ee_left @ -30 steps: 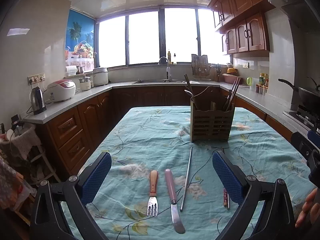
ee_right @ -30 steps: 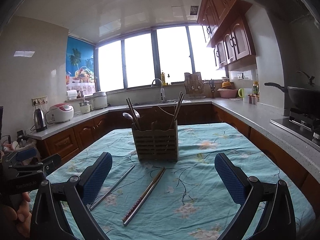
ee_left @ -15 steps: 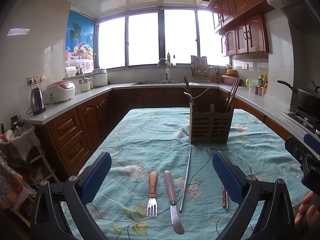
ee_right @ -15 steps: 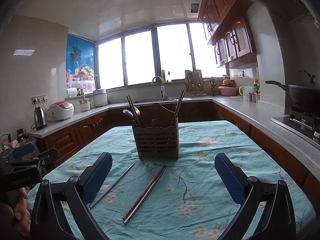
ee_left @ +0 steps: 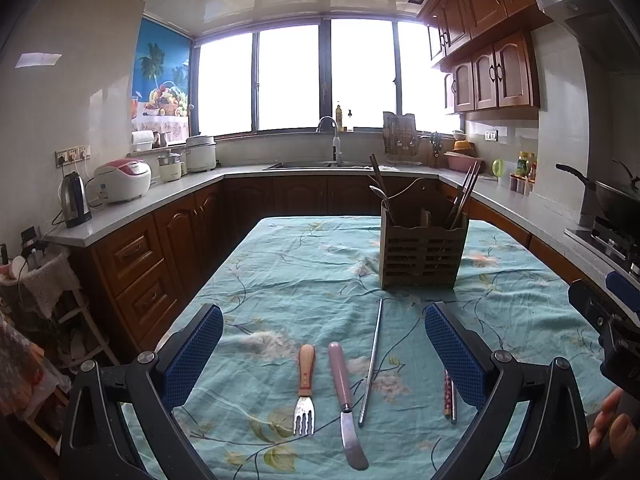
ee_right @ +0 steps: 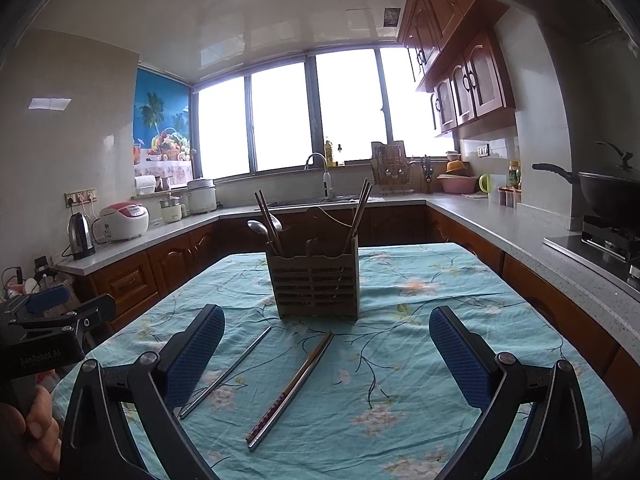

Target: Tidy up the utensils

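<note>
Left tongs [ee_left: 324, 344] spread wide, empty, poised above the near edge of the bench [ee_left: 304, 264]. Right tongs [ee_right: 326, 344] likewise released, gripping nothing, over the same cloth-covered bench farther right. Between the left pads: fork [ee_left: 305, 390] with wooden handle, tines toward the near edge; just beside it on the right, knife [ee_left: 345, 400] with pink handle, blade toward the near edge; next right, metal chopstick [ee_left: 371, 360] lying lengthwise, far tip near the holder [ee_left: 422, 256]. Paired chopsticks [ee_right: 290, 386] lying together in front of the holder, slanting toward the near edge, partly hidden behind the right pad in the left view. Holder upright near mid-bench, toward the far edge, with a spoon [ee_right: 259, 229] and more chopsticks standing inside. Hands visible only at frame corners.
</note>
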Motion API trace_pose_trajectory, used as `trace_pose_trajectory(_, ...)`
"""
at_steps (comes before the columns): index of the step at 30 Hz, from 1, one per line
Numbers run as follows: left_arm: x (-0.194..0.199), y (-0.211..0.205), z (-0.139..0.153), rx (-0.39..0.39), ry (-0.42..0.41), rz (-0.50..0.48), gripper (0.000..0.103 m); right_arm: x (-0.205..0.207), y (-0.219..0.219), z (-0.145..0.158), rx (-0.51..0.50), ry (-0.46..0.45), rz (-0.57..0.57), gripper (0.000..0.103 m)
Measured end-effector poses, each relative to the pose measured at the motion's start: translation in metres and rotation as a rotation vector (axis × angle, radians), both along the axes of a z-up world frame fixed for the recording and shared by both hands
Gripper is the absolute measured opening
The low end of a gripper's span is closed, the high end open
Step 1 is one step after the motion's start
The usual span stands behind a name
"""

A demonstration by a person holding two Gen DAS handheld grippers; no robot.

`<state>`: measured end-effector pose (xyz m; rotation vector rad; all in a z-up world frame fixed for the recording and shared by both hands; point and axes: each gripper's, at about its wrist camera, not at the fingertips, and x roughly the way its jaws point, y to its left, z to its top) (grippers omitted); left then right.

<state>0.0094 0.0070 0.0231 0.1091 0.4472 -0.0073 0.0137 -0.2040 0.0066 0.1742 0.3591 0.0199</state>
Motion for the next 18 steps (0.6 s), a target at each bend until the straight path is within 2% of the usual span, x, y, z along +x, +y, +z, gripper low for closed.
trace_pose_trajectory(18, -0.0014, -0.0033, -0.0002, 0.014, 0.004, 0.002, 0.102, 0.0003, 0.0002, -0.0003, 0.005, 0.003, 0.002, 0.103)
